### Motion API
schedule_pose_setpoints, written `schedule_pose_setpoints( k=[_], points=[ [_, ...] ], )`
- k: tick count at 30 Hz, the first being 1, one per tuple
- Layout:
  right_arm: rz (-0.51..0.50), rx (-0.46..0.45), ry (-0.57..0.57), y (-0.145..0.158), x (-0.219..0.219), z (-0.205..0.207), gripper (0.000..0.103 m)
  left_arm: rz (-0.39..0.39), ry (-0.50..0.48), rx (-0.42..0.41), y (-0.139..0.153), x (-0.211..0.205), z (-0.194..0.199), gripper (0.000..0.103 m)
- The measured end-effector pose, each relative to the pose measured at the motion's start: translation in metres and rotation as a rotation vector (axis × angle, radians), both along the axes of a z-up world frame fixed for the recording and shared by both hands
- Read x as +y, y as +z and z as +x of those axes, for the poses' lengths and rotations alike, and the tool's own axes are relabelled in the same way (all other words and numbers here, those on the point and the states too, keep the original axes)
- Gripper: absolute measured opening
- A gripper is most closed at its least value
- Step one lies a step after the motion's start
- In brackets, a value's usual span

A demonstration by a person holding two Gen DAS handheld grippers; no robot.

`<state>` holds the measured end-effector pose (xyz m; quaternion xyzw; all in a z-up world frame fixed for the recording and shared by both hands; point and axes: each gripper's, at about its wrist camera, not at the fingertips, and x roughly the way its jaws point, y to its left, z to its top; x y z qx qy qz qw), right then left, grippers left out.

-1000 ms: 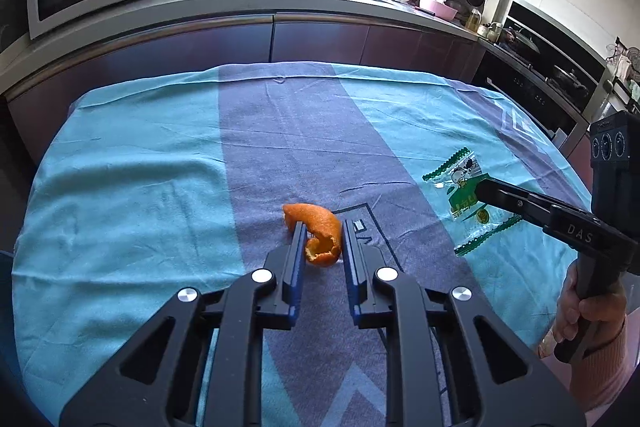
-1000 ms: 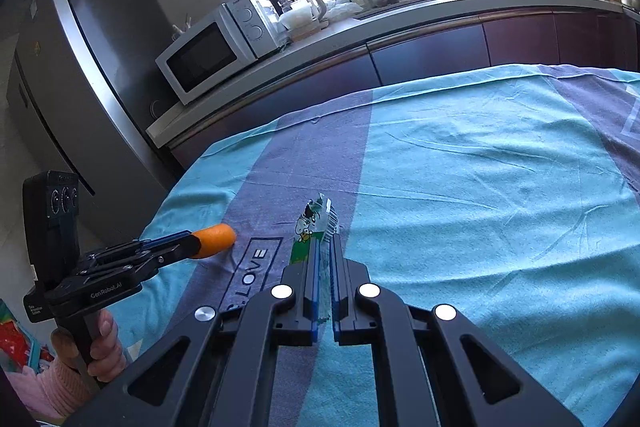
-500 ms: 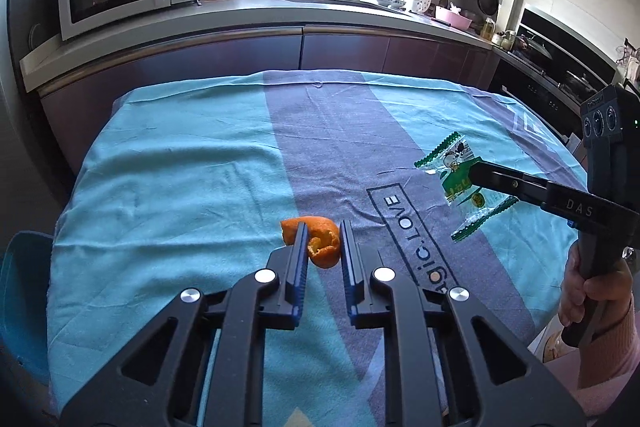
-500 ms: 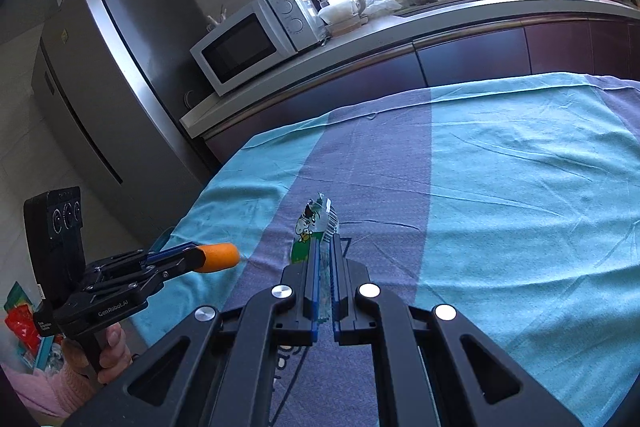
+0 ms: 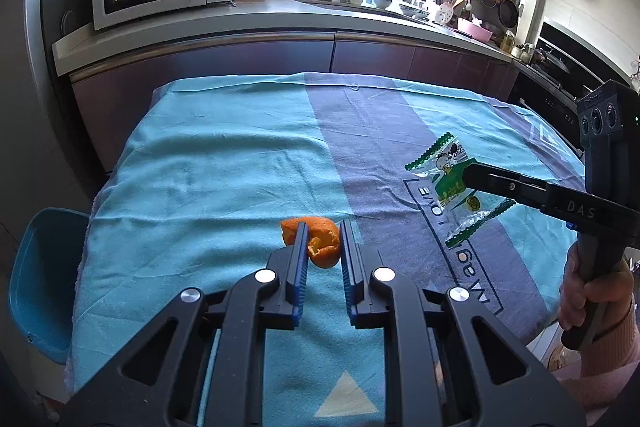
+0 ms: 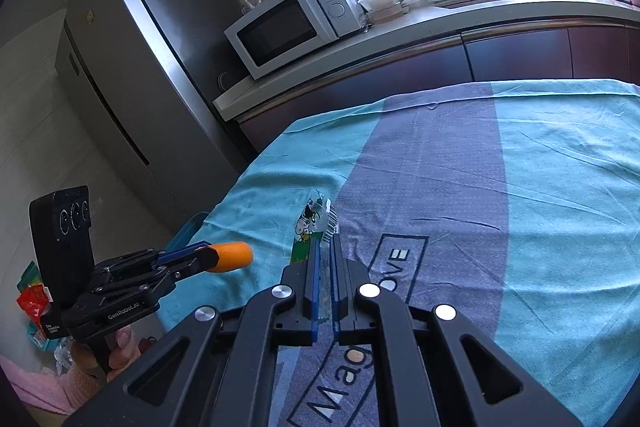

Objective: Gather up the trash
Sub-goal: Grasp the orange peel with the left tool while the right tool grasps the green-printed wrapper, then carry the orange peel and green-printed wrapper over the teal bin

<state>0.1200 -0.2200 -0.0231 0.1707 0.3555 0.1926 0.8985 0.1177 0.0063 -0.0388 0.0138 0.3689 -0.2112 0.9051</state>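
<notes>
while one gripper (image 5: 323,241) pinches curled orange peel (image 5: 320,243), the other (image 6: 326,255) clamps a crinkly wrapper (image 6: 310,227)

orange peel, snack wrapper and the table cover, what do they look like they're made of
Orange peel: citrus rind, matte and dimpled outside, paler inside, curled.
Snack wrapper: thin plastic film, glossy and partly see-through, with serrated green ends and a printed cartoon.
Table cover: woven cloth, probably cotton or terry, matte, soft creases, teal and purple bands with printed lettering.
</notes>
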Motion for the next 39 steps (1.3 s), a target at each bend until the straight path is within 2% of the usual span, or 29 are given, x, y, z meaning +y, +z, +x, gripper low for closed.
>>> schedule_pose_setpoints(
  k=[39],
  points=[
    [0.009,0.008,0.202,0.001,0.099,0.031,0.004,-0.001,0.168,-0.044,0.018,0.082,-0.019,0.016]
  ],
)
